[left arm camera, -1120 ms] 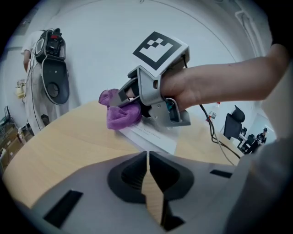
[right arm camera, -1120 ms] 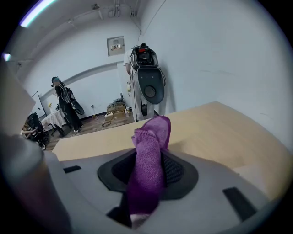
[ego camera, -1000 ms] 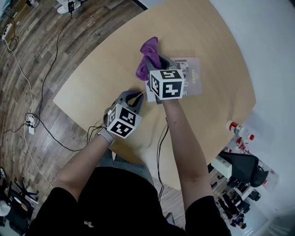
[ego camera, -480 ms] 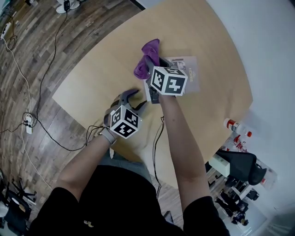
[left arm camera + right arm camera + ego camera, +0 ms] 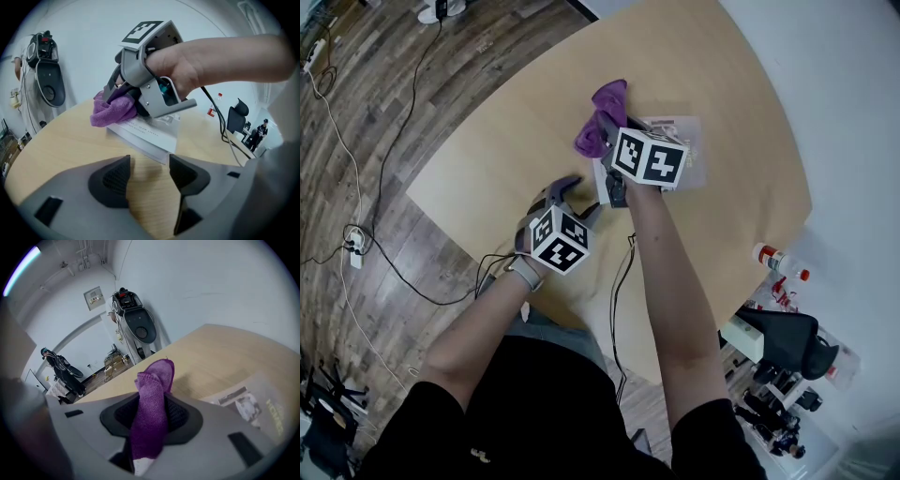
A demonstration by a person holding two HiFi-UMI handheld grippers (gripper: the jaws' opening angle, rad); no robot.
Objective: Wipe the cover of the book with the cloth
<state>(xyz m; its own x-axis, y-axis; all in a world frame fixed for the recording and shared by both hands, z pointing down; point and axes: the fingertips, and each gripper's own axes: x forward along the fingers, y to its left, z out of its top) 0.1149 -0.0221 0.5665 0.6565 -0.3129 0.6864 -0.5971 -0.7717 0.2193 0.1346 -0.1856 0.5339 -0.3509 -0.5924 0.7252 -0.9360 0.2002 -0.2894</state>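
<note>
Purple cloth pinched in right tool at book edge on worktop; left tool just opened wide, empty, nearby; red-capped bottle beyond worktop.

The counter is a broad tabletop of pale wood with a fine straight grain, a matt finish and a rounded outline. A thin light-grey book lies flat on it, cover up, toward the far side and well in from every edge; the cover carries small print and a picture too small to read. A purple fleecy cloth is bunched at the book's far left corner, overlapping the cover and reaching past it over the bare wood; whether it touches the wood cannot be told. A thin black cable trails across the counter's near right part.
</note>
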